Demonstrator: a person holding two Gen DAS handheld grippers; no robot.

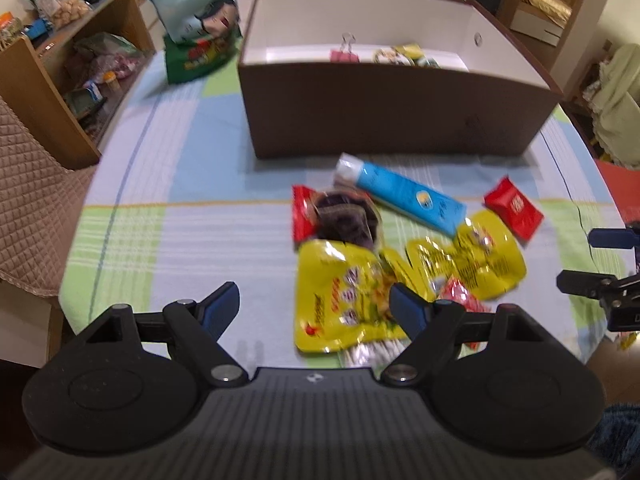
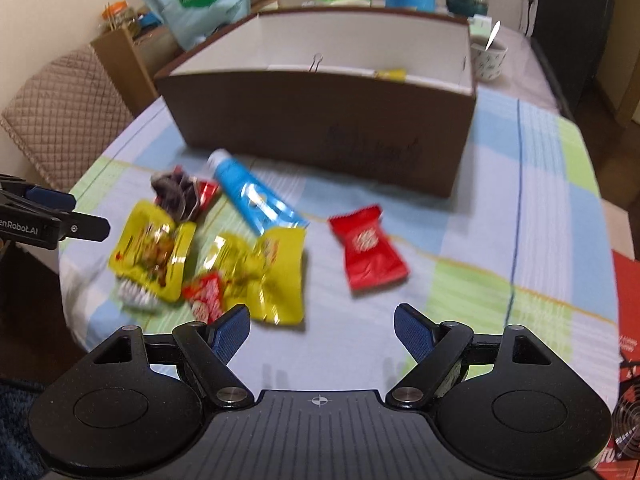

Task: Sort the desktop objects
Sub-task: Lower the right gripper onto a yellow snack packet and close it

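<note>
Just beyond the open right gripper (image 2: 322,326), red packet (image 2: 366,248) on tablecloth (image 2: 500,208).

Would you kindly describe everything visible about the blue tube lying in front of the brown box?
The blue tube is a soft, glossy squeeze tube with a white cap end nearest the brown box and a flat crimped tail toward the yellow packets. It lies flat and diagonal on the checked tablecloth; its tail overlaps one yellow packet. Neither gripper touches it.
</note>
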